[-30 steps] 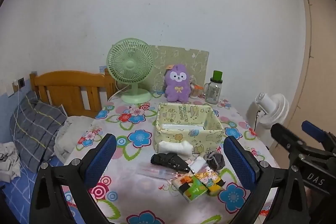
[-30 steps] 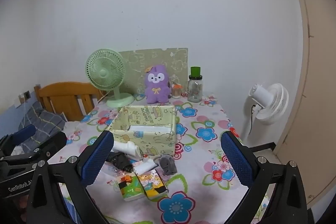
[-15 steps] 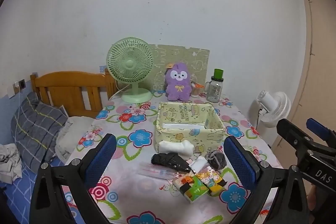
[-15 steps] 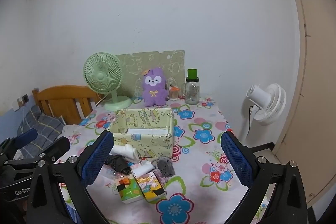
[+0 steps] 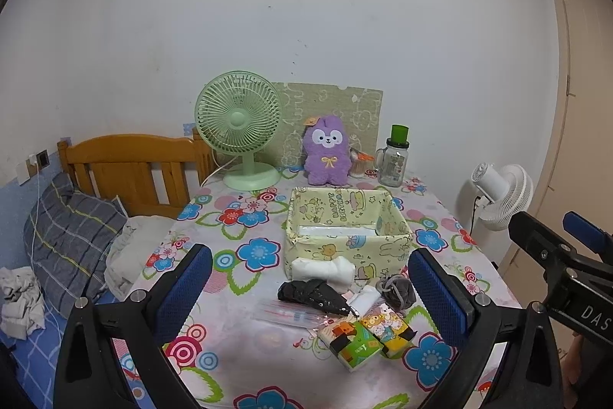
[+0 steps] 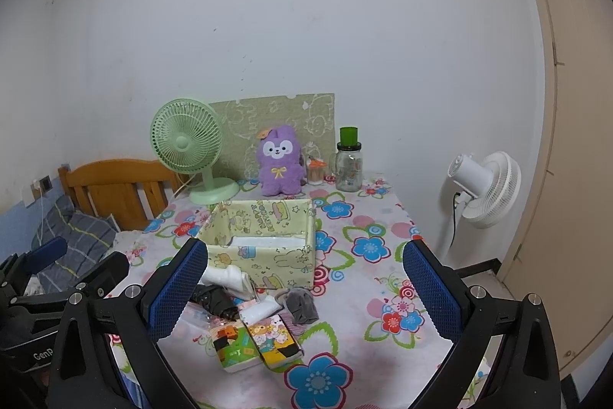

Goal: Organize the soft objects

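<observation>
Both grippers have backed off and up slightly over the last second; the pile looks smaller in both views. Nothing grabbed, task not started. Left gripper (image 5: pixel 306 288) spread wide, empty. Right gripper (image 6: pixel 304 284) same. White sock roll (image 5: pixel 323 268) lies on the tabletop (image 5: pixel 245 336) touching the yellow fabric box (image 5: pixel 346 221) front wall, long axis running left-right. Black sock (image 5: pixel 312 296) just in front, tapering toward the right.

Socks (image 5: pixel 323 269) before box (image 5: pixel 346 236); tissue packs (image 5: pixel 367 334) nearest; fan (image 5: pixel 239 137) behind.
</observation>
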`<state>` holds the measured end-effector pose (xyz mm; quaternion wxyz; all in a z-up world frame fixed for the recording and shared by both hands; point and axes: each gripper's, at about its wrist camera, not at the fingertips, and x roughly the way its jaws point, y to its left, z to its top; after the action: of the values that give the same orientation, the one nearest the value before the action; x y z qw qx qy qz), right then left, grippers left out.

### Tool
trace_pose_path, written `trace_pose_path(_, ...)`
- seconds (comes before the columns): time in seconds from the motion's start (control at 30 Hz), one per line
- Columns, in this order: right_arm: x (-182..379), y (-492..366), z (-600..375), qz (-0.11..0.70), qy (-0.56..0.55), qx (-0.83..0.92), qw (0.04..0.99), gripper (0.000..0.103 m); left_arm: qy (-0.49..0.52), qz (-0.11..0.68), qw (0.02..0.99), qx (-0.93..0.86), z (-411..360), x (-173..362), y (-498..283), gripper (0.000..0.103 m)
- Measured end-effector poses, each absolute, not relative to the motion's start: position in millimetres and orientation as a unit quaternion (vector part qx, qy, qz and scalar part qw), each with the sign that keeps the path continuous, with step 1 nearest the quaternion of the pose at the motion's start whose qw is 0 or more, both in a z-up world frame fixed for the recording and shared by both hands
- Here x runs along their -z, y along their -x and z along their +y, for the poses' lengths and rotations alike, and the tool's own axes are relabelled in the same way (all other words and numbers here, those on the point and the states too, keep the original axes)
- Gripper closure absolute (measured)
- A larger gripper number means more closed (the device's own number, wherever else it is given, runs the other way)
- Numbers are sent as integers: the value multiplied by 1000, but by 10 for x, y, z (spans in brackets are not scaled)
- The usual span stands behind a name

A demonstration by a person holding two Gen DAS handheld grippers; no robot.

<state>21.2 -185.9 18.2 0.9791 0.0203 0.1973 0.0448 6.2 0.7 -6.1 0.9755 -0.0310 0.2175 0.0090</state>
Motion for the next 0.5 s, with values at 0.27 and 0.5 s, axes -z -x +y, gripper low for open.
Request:
trace_pose_path(0.27, -185, -229, -1891, 198, -26, -38, 979, 0, 27, 218, 975, -5, -25, 59, -75, 0)
trace_pose_path(0.5, -183, -236, -1908, 197, -29, -37, 979, 0, 22, 219, 975, 0, -44, 40, -97, 0)
